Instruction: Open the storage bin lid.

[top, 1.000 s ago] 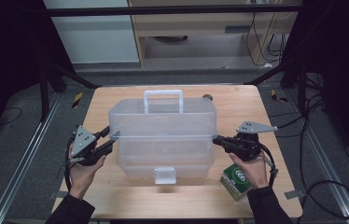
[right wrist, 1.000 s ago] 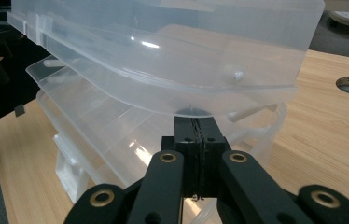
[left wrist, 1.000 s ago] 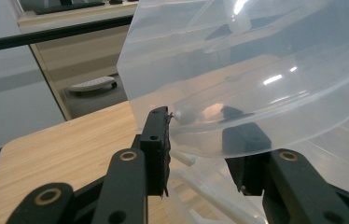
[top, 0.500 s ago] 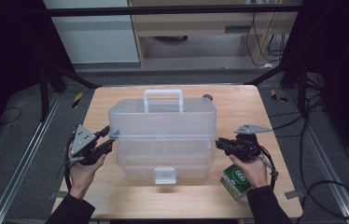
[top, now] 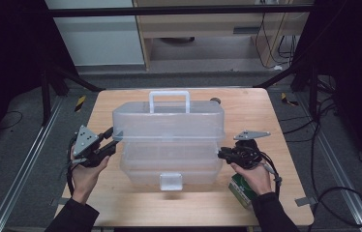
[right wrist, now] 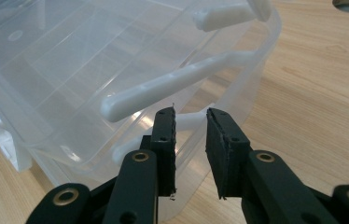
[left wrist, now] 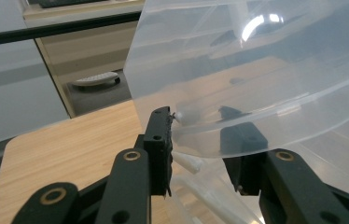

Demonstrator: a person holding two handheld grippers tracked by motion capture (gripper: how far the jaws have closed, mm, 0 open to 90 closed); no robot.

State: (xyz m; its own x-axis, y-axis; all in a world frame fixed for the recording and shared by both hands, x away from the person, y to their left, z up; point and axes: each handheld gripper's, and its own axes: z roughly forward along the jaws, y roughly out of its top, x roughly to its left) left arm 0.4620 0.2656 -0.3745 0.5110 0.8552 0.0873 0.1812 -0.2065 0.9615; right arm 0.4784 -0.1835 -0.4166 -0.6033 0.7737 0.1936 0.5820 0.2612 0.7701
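Observation:
A translucent plastic tool box stands mid-table with its upper tray (top: 169,121), topped by a white handle (top: 169,94), raised and set back over the lower tub (top: 169,162). My left gripper (top: 110,139) is shut on the upper tray's left rim (left wrist: 219,135); one pad touches the edge and the other jaw shows through the plastic. My right gripper (top: 221,153) sits at the tub's right end. Its jaws (right wrist: 190,116) have just been opening and stand apart, pressing on nothing. The tub's corner and a white link arm (right wrist: 172,86) lie just beyond the tips.
A green and white pack (top: 241,189) lies under the right hand near the table's front right. A small dark round thing (top: 215,101) sits behind the box at the back. Bare wooden tabletop (top: 256,116) lies to the right.
The right gripper has let its jaws come apart and sunk slightly beside the tub. The left gripper and the raised tray have stayed where they were.

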